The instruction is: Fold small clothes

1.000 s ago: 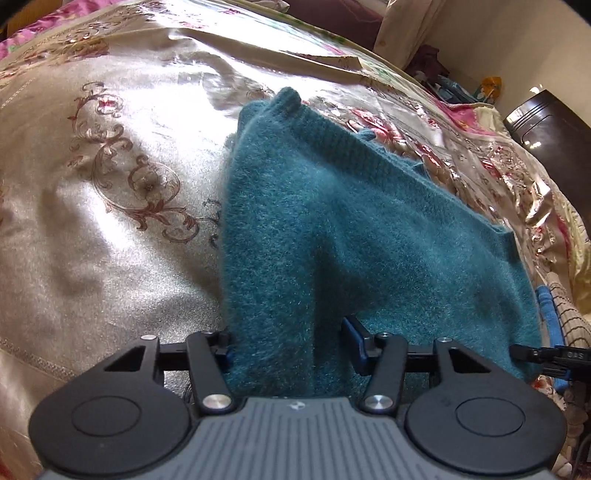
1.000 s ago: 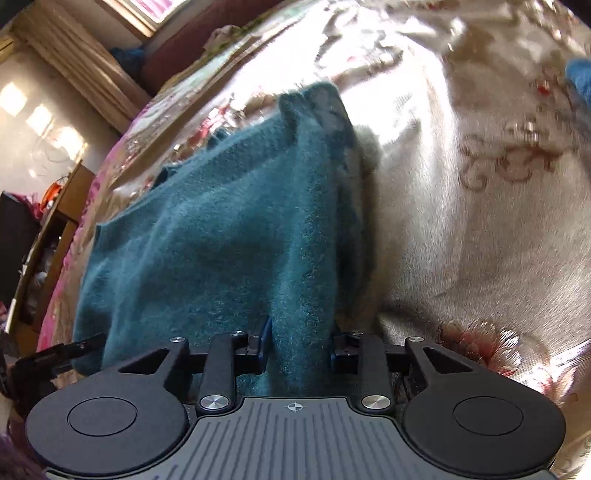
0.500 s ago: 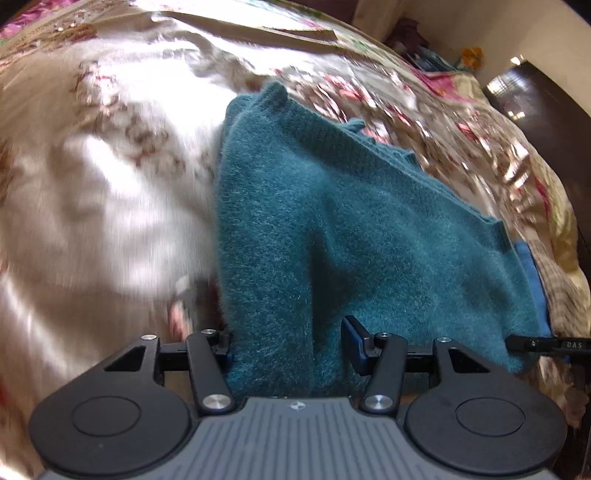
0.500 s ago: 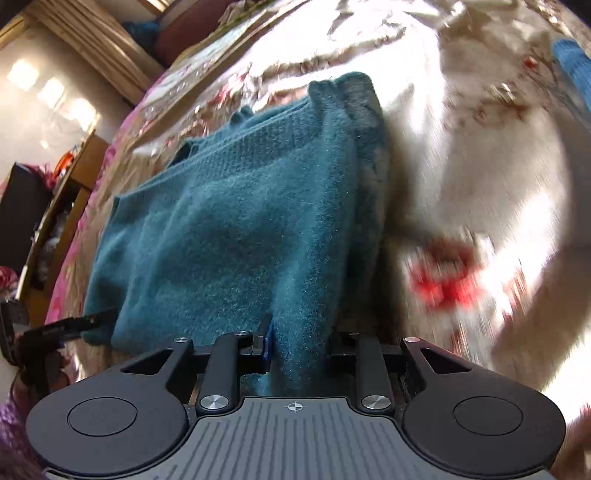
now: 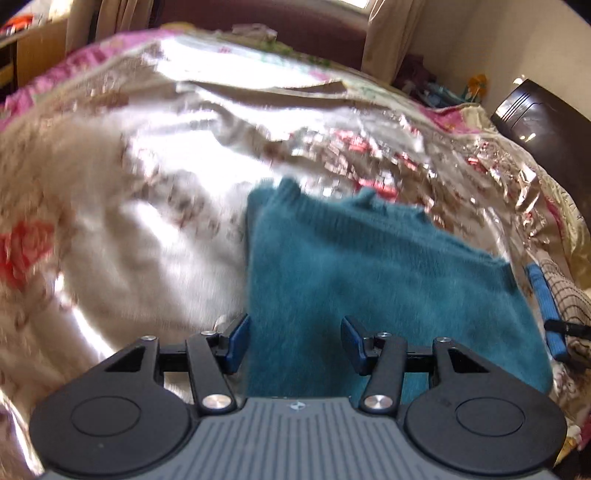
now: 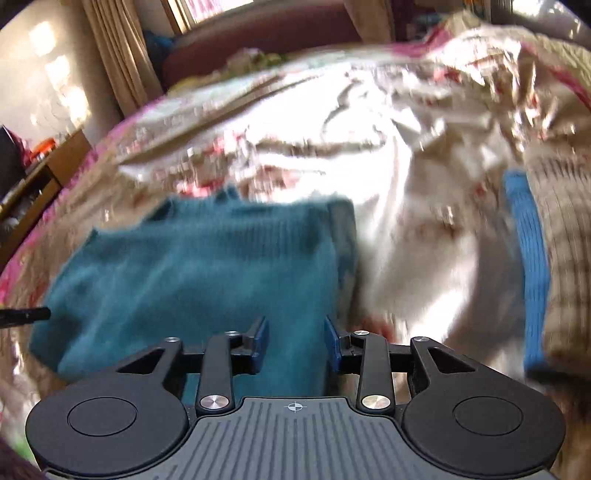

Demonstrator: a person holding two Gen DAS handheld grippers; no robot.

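Note:
A teal knitted sweater (image 5: 369,266) lies folded on a shiny floral bedspread (image 5: 129,229). My left gripper (image 5: 293,341) is at its near left corner, fingers apart, with the fabric between them and not pinched. In the right wrist view the sweater (image 6: 207,266) fills the left side. My right gripper (image 6: 295,341) is at its near right corner, fingers apart around the fabric edge. The other gripper's black tip (image 6: 26,315) shows at the far left.
A checked garment with a blue band (image 6: 528,266) lies to the right on the bed; it also shows in the left wrist view (image 5: 543,295). A dark headboard (image 6: 266,33), curtains (image 6: 118,55) and a wooden shelf (image 6: 40,166) stand behind.
Both grippers have opened wider and pulled back from the sweater. The sweater, lifted and stretched before, now lies flatter and shorter on the bed. The views have tilted up toward the headboard.

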